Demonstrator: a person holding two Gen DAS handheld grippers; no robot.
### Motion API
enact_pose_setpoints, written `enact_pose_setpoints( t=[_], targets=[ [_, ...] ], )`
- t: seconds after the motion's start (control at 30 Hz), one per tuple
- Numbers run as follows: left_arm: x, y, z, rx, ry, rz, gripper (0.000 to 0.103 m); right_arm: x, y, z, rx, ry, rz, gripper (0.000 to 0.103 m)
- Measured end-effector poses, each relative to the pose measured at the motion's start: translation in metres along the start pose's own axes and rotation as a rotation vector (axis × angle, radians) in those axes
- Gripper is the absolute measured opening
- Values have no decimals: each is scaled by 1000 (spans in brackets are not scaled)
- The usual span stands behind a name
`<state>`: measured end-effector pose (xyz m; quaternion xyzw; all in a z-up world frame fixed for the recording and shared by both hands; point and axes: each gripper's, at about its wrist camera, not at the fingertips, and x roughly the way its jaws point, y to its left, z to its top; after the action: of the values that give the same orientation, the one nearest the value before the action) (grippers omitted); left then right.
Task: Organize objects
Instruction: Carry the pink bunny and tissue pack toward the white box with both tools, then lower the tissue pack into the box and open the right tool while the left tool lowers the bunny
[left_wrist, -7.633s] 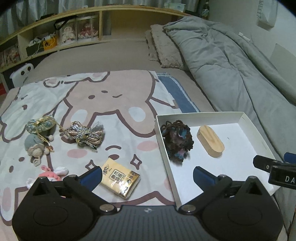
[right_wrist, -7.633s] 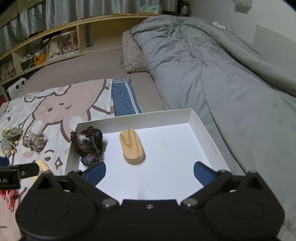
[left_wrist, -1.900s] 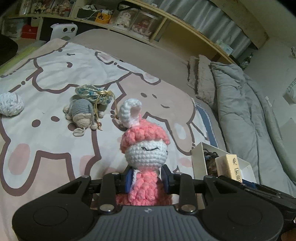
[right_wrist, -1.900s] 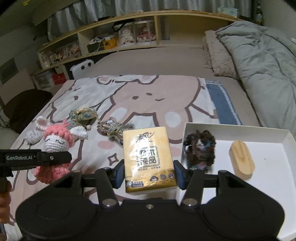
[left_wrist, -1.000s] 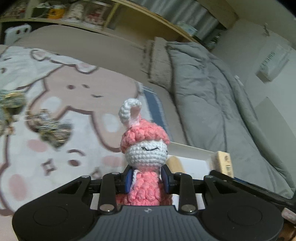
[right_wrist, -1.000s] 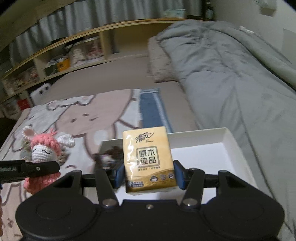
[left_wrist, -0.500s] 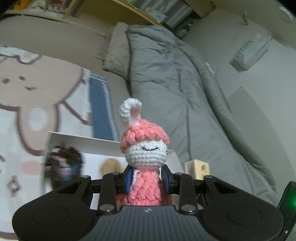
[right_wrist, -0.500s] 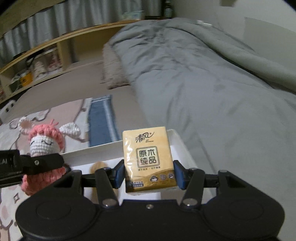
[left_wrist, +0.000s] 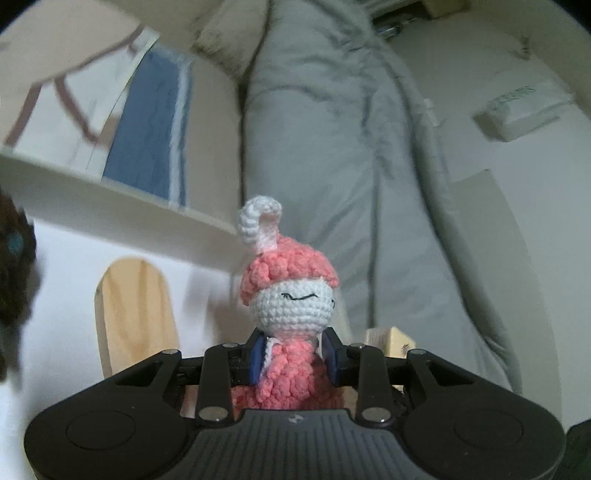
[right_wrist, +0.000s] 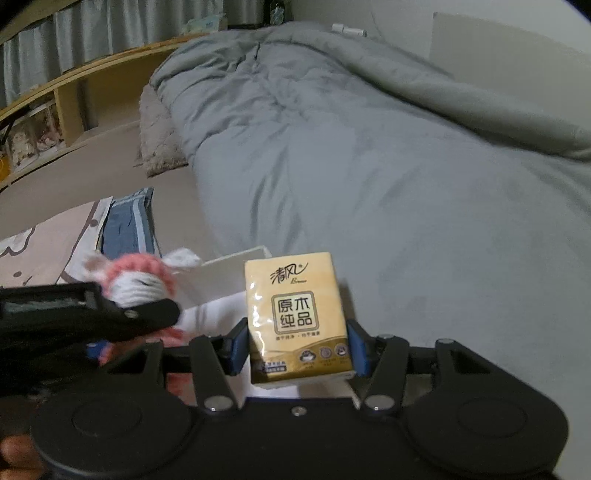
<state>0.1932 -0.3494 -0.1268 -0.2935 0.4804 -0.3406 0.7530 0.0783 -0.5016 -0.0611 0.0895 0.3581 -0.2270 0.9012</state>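
Note:
My left gripper (left_wrist: 294, 356) is shut on a pink and white crochet bunny doll (left_wrist: 290, 295) and holds it low over the white box (left_wrist: 110, 210). In the box lie an oval wooden block (left_wrist: 133, 317) and a dark yarn bundle (left_wrist: 14, 266). My right gripper (right_wrist: 297, 347) is shut on a yellow tissue pack (right_wrist: 297, 315) above the box's right part (right_wrist: 236, 260). The left gripper and the doll (right_wrist: 136, 277) show at the left of the right wrist view. A corner of the tissue pack (left_wrist: 388, 341) shows behind the left fingers.
A grey duvet (right_wrist: 369, 166) covers the bed to the right of the box. The cartoon blanket (left_wrist: 74, 92) with a blue strip (left_wrist: 147, 129) lies beyond the box. A pillow (right_wrist: 159, 140) and a wooden shelf (right_wrist: 74, 96) stand at the back.
Both grippers have moved right and down toward the box, still holding the doll and the tissue pack. The box floor and wooden block now loom close under the left gripper.

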Motion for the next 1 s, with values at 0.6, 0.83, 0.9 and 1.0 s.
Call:
enact_pose_setpoints(
  t=[0.6,0.83,0.9,1.0],
  targets=[
    [-12,11,13,94,3,128,51,17,3,-5,59,20,82,71],
    [-32,-2,13,174,16,176,40,12,5,-7,-19,129,64,47],
    [-36,-1,14,173,20,186,36,11,10,-10,-68,158,84,43],
    [-40,-1,13,191,32,200,30,11,20,-17,-158,187,114,39]
  ],
)
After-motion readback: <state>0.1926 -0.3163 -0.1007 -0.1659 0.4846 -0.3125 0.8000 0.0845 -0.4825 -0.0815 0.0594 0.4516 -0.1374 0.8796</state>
